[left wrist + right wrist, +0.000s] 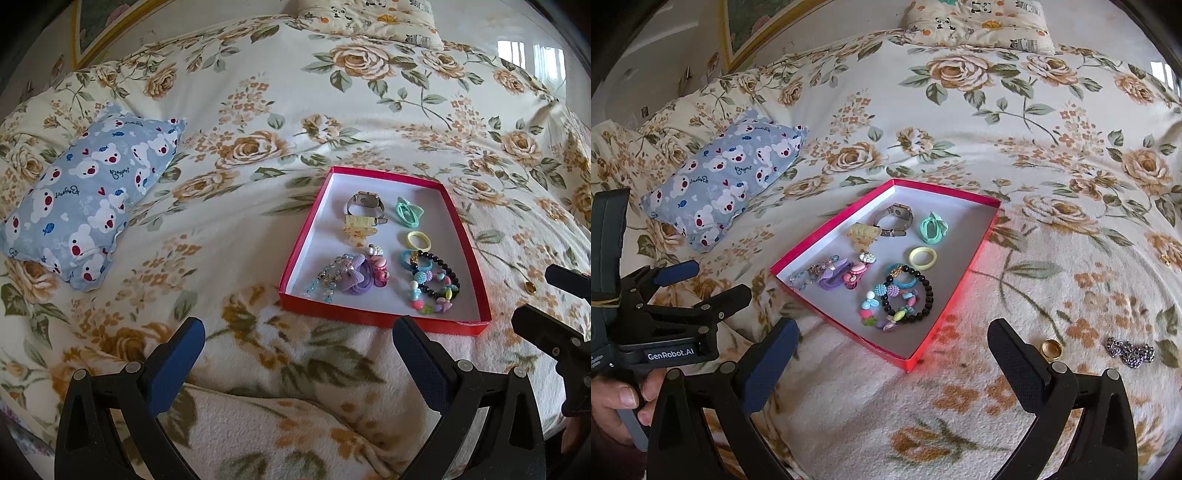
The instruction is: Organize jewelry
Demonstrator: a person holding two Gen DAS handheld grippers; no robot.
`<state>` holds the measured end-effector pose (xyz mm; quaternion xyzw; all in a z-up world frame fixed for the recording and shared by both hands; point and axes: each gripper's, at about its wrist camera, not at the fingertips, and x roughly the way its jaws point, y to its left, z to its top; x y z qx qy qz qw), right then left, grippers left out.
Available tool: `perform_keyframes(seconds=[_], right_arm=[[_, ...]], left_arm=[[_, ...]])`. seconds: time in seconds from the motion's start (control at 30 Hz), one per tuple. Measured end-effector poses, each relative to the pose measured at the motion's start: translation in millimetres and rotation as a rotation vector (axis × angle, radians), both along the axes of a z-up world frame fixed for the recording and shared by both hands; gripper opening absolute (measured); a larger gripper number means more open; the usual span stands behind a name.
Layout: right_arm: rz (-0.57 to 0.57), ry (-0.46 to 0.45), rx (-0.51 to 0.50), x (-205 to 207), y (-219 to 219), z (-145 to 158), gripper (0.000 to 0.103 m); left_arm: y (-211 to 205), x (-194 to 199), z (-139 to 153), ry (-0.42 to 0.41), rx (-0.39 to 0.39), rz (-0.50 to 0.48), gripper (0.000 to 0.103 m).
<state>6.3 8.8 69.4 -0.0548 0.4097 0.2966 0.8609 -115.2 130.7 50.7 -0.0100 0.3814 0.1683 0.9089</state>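
Note:
A red box (pixel 469 236) (pixel 964 288) with a white floor lies on the floral bedspread. In it lie a metal watch (pixel 364 206), a teal hair tie (pixel 406 211), a yellow ring (pixel 922 257), a black bead bracelet (pixel 916 291), coloured beads and purple and pink hair ties. A gold ring (pixel 1051 348) and a dark chain (pixel 1130 351) lie on the blanket right of the box. My left gripper (pixel 299 354) is open and empty, short of the box's near edge. My right gripper (pixel 892 354) is open and empty, near the box's front corner.
A blue bear-print pillow (pixel 88 199) lies left of the box. A panda-print pillow (pixel 979 22) lies at the far edge of the bed. A small gold piece (pixel 531 287) lies on the blanket right of the box.

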Motion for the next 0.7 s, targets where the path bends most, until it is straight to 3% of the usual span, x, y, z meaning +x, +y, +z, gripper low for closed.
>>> perform_keyframes(seconds=[0.7], right_arm=[[-0.003,0.005,0.006,1.9,0.9,-0.3,0.103]], left_arm=[[-1.4,1.4,0.4,-0.001,-0.002,-0.003,0.102]])
